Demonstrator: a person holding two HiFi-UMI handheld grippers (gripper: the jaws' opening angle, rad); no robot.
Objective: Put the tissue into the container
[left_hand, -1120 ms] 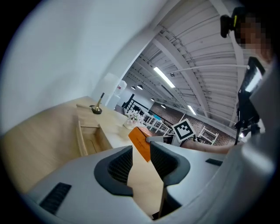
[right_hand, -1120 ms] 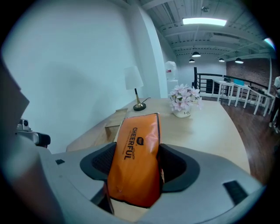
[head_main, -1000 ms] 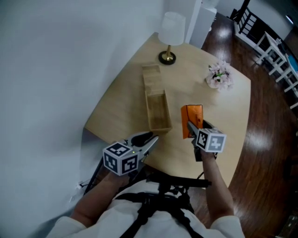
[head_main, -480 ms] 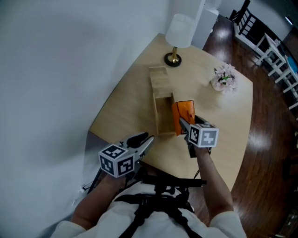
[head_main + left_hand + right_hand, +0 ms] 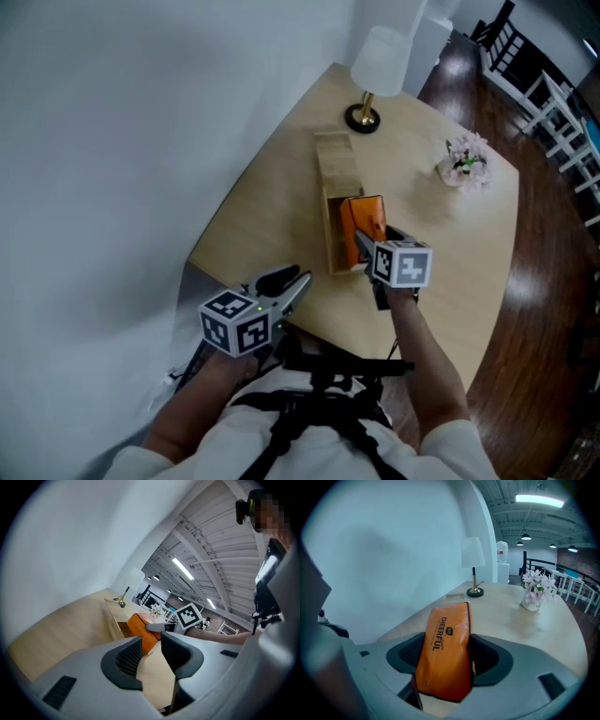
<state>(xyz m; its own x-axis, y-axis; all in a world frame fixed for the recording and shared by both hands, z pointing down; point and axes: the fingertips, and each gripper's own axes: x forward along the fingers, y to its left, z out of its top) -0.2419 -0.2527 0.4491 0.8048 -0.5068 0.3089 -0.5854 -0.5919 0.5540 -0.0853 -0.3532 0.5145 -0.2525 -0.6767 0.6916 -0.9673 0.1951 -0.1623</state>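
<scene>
fingers (image 5: 408, 654) of the right gripper (image 5: 447, 641) clamp the tissue pack (image 5: 443, 672); left gripper's (image 5: 151, 640) stand slightly apart, empty.

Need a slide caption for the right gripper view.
Right gripper clamps an orange plastic tissue pack above the light wooden table, white-shaded brass lamp and pink flowers beyond.

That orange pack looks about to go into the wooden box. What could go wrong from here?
1. The box is narrow. The tissue pack, clamped in the right gripper, might catch on a rim and end up lying across it.
2. Nothing steadies the box: the left gripper hangs open and empty near the edge of the table, so a bump would probably slide the box.
</scene>
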